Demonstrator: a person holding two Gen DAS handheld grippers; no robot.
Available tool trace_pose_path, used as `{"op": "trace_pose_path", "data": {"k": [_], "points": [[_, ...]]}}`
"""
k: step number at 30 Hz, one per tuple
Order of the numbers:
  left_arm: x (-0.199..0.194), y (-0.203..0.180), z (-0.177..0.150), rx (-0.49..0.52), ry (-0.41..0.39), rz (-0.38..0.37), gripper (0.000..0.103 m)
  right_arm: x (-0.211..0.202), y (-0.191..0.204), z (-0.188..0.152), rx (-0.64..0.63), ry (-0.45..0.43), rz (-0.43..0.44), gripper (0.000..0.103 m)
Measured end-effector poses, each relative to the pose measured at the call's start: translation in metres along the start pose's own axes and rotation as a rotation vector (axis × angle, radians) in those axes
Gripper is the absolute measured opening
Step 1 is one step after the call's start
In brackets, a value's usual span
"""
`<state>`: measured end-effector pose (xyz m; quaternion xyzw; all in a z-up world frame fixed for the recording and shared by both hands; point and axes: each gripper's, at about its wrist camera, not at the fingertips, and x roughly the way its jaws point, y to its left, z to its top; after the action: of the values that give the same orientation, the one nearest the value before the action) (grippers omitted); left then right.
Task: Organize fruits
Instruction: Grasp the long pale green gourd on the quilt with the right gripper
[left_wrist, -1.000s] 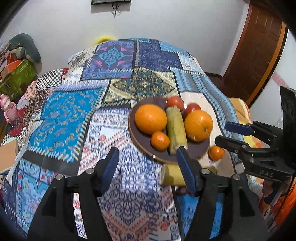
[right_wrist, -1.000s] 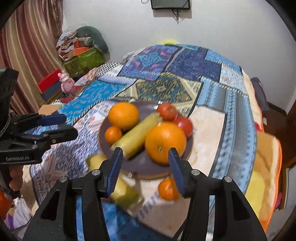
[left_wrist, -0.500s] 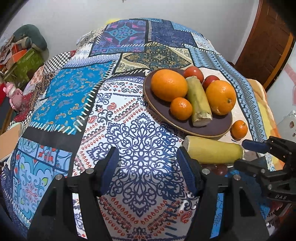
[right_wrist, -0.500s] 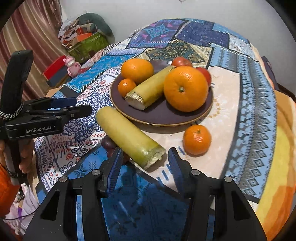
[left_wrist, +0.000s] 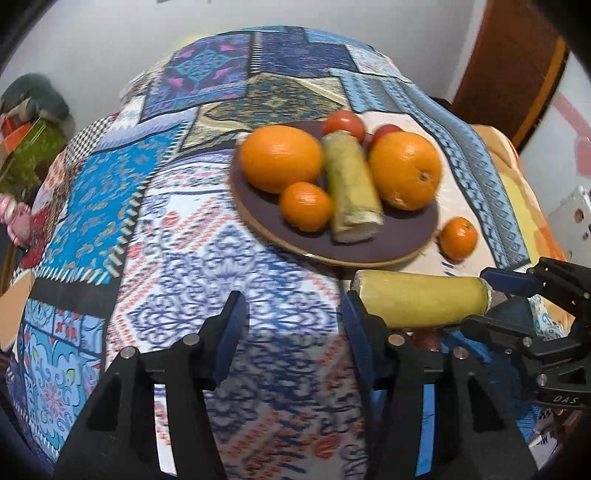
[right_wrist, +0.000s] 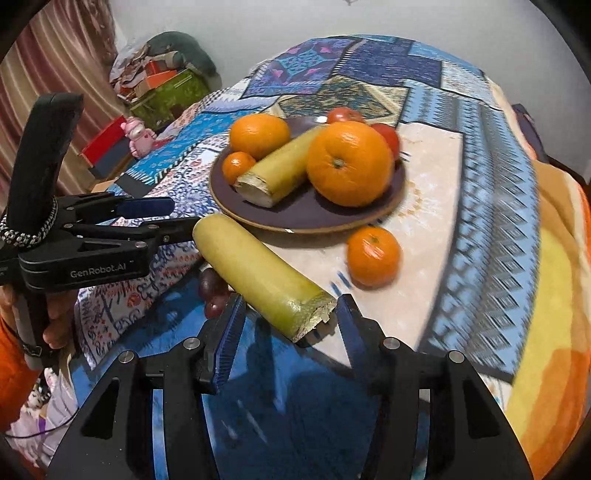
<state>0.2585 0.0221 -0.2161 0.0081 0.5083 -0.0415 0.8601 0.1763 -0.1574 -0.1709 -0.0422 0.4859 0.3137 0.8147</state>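
A dark plate (left_wrist: 399, 242) (right_wrist: 314, 218) holds two big oranges (left_wrist: 282, 158) (right_wrist: 349, 162), a small tangerine (left_wrist: 306, 206), a cane stick (left_wrist: 351, 184) and two tomatoes (left_wrist: 343, 123). A second yellow-green cane stick (right_wrist: 258, 273) (left_wrist: 421, 301) lies on the cloth in front of the plate, its cut end between my open right gripper's (right_wrist: 286, 319) fingers, untouched. A loose tangerine (right_wrist: 373, 256) (left_wrist: 458, 238) sits to its right. Dark grapes (right_wrist: 212, 291) lie under the stick. My left gripper (left_wrist: 293, 326) is open and empty over the cloth, left of the stick.
The patchwork cloth (left_wrist: 177, 236) covers a rounded table that falls away on all sides. Boxes and a pink toy (right_wrist: 138, 134) stand on the floor at the left. A wooden door (left_wrist: 517, 59) is at the right.
Both grippers have moved forward and lower toward the loose cane stick. The right gripper's fingers now flank its cut end. No fruit has moved.
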Motion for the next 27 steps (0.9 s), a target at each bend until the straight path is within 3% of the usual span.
{"op": "trace_pose_path", "data": {"k": [11,16,21,27], "points": [[0.016,-0.057,0.005,0.096,0.037,-0.080,0.052,-0.039,-0.029,-0.035,0.023,0.000,-0.053,0.050],[0.016,-0.052,0.006,0.050,0.049,-0.128,0.052,-0.041,-0.036,-0.029,0.056,-0.029,-0.055,0.050],[0.001,-0.037,0.005,0.013,0.020,-0.123,0.052,-0.042,-0.026,-0.013,0.034,-0.070,-0.029,0.050],[-0.012,-0.022,-0.005,-0.043,0.016,-0.160,0.052,-0.009,-0.018,-0.003,-0.002,-0.010,0.002,0.051]]}}
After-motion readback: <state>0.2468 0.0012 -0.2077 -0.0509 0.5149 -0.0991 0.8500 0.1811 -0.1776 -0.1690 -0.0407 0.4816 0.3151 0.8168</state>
